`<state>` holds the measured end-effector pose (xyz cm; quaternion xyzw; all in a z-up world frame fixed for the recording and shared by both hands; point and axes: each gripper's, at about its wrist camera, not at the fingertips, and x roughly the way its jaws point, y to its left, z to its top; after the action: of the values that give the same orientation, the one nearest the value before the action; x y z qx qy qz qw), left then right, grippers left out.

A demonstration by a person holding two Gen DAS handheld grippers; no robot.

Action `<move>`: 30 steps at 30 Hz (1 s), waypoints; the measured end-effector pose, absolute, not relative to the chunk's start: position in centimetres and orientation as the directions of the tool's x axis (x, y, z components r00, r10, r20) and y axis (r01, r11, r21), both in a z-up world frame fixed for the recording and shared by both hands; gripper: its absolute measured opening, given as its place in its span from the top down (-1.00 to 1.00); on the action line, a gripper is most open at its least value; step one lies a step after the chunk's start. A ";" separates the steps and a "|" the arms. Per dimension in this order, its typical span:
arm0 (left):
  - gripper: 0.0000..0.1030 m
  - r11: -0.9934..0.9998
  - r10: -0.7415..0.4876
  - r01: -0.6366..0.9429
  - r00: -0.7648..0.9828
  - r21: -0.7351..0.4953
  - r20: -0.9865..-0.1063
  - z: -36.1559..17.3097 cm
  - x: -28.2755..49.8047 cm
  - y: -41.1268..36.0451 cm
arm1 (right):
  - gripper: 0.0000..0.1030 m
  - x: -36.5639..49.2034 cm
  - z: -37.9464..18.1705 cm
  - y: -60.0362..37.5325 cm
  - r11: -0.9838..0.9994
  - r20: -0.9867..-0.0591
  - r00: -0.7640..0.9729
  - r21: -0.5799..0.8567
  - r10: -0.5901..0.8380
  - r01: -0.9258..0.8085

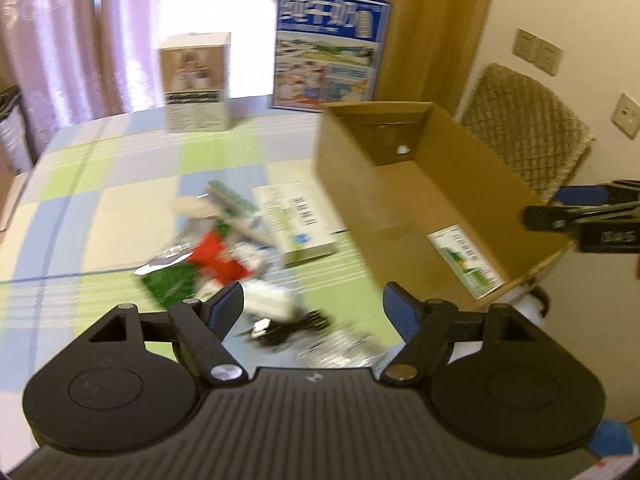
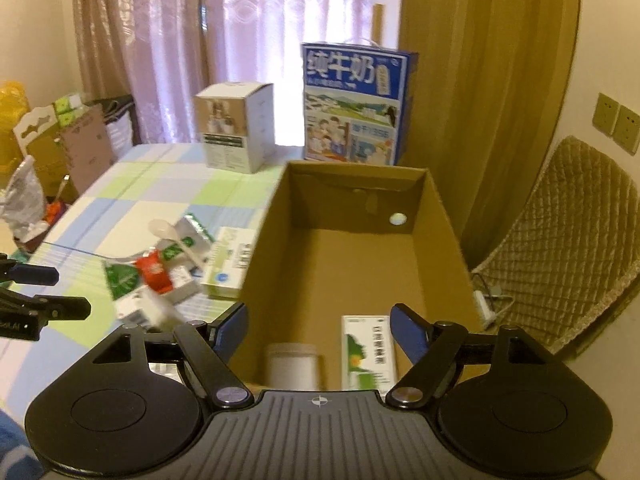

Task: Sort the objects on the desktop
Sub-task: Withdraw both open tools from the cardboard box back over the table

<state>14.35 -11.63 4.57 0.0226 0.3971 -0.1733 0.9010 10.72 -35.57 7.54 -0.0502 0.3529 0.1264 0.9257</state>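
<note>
An open cardboard box stands on the checked tablecloth. In it lie a green-and-white carton and a white tub. My right gripper hangs open above the box's near end, with nothing between its fingers. Left of the box is a blurred pile: a red packet, a green packet, a white-and-green box, a white spoon and a black cable. My left gripper is open and empty over the pile's near edge.
A brown-and-white carton and a blue milk case stand at the table's far edge. A quilted chair is to the right of the box. Bags and boxes crowd the far left. The table's near left shows bare cloth.
</note>
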 end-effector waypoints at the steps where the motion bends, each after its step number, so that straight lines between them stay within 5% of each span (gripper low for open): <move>1: -0.43 0.944 -0.283 0.317 0.628 -0.094 -0.725 4.5 14.1 -10.6 | -0.48 10.3 7.6 -35.1 0.961 -0.665 0.717 0.001 0.208 -0.278; 13: -0.58 0.973 -0.191 0.224 0.644 -0.056 -0.740 3.3 10.5 -2.5 | -0.61 5.8 5.1 -29.3 0.934 -0.682 0.669 0.055 0.294 -0.354; 30: -0.73 0.950 -0.210 0.311 0.602 -0.015 -0.771 -0.3 10.6 -0.6 | -0.78 7.0 -3.7 -22.9 0.912 -0.781 0.581 -0.036 0.230 -0.409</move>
<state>10.63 -0.55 -0.32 0.0604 0.4217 -0.1459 0.8929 6.96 -22.88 -3.72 -0.1066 0.4204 0.1811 0.8827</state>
